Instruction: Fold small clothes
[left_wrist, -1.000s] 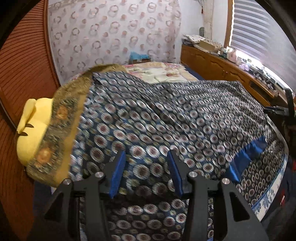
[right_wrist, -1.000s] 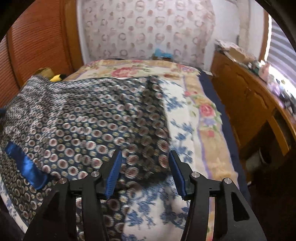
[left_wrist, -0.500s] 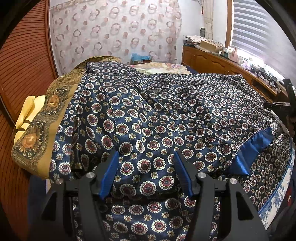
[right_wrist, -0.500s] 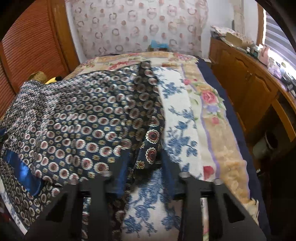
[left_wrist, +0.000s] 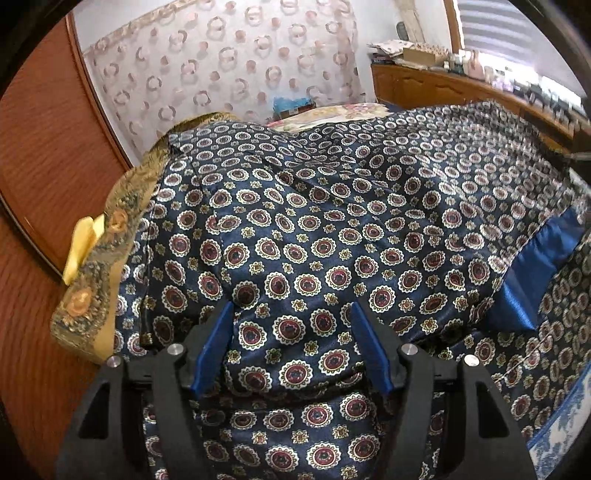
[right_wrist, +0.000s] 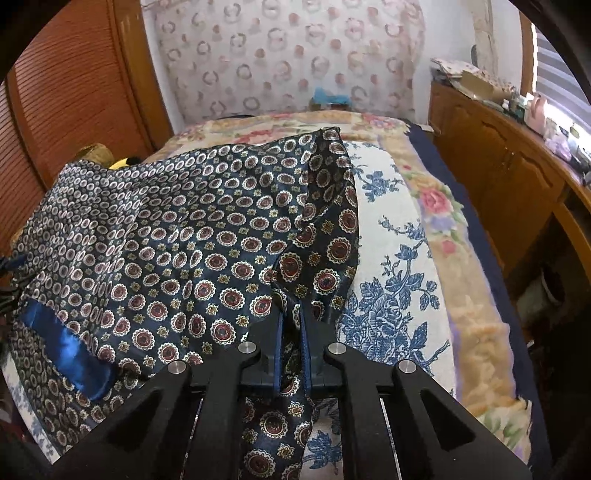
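One garment (right_wrist: 207, 236), two hand-held grippers.

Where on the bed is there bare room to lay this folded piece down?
Free: the white blue-flowered bedspread strip between the navy medallion-print satin garment and the wooden cabinets. Crowded: everything left, under the garment, up to the yellow plush toy.

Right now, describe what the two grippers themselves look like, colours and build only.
Both look alike. The left gripper and right gripper each have matte black angular plastic frames with triangular cut-outs, round silver bolt heads at the joints, and two flat blue finger pads. No cables, labels or sleeves show.
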